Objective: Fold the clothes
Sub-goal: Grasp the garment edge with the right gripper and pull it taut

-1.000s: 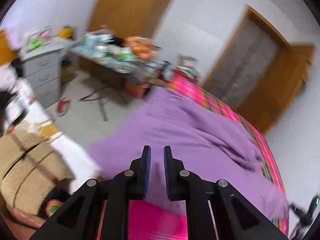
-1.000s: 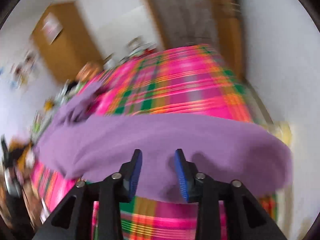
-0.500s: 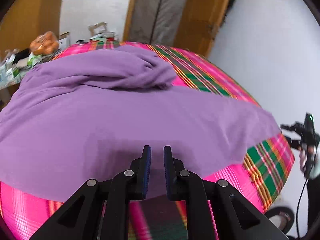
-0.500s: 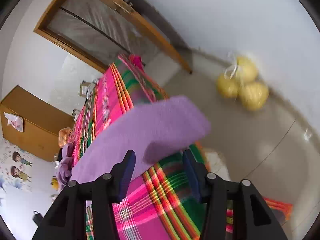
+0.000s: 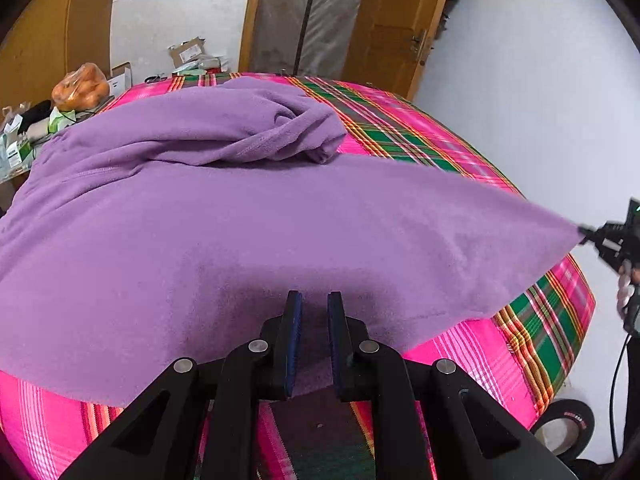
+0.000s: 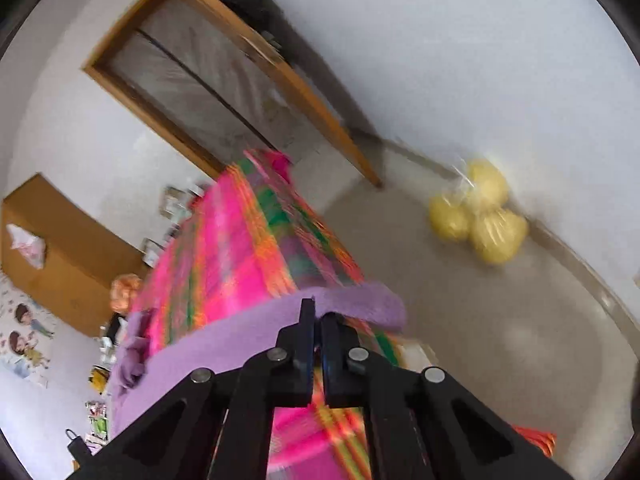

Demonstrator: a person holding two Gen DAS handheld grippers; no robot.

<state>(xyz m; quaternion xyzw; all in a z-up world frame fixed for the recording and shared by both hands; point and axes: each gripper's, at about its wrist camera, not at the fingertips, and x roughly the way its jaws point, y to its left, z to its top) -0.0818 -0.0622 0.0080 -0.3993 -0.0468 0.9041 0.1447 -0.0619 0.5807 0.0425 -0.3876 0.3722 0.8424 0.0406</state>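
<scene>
Purple fleece lies spread across a pink plaid bed, 1 sleeve bunched at the far side. Left gripper holds the near hem between narrow fingers. Right gripper, fingers closed, pinches the fleece's corner, pulled taut off the bed's edge above the floor.

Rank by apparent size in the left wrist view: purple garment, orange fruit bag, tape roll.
1. purple garment, by far.
2 and 3. orange fruit bag and tape roll look alike; differing distances make this unsure.
</scene>
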